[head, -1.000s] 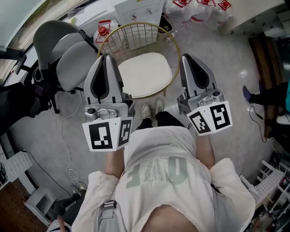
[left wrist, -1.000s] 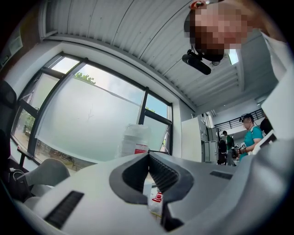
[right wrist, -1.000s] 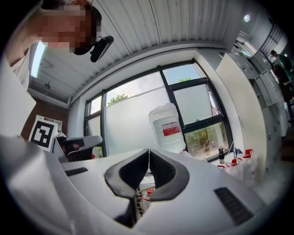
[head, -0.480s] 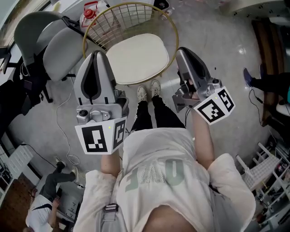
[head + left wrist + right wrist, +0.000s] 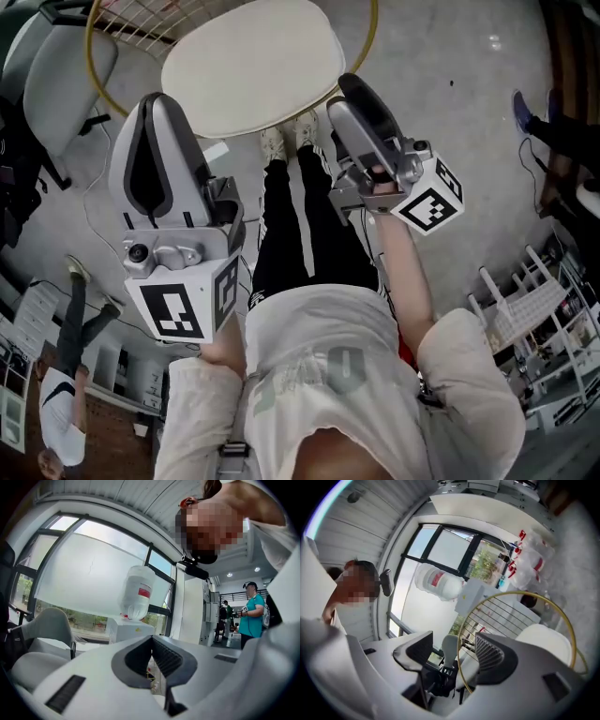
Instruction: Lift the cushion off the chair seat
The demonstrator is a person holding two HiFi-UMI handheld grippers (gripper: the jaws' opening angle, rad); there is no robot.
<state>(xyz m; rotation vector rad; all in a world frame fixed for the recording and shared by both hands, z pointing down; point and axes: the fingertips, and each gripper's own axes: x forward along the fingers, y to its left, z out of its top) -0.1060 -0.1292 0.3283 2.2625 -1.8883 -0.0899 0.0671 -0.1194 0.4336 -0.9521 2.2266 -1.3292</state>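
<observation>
Jaws of the right gripper [image 5: 450, 653] have just been opening and now stand wide apart with nothing between them. Those of the left gripper [image 5: 152, 641] are together and empty. In the head view both point toward 12 o'clock, where the cream cushion [image 5: 253, 61] lies on the gold wire chair [image 5: 94, 80], the right tips by its 5 o'clock edge and the left below its 7 o'clock edge.

The person wears a cream short-sleeved T-shirt [image 5: 323, 398] with pale green letters, black trousers [image 5: 291, 220] and light shoes [image 5: 273, 143]. The grey left gripper [image 5: 155, 111] and right gripper [image 5: 345, 94] carry black-and-white marker cubes [image 5: 183, 312].
</observation>
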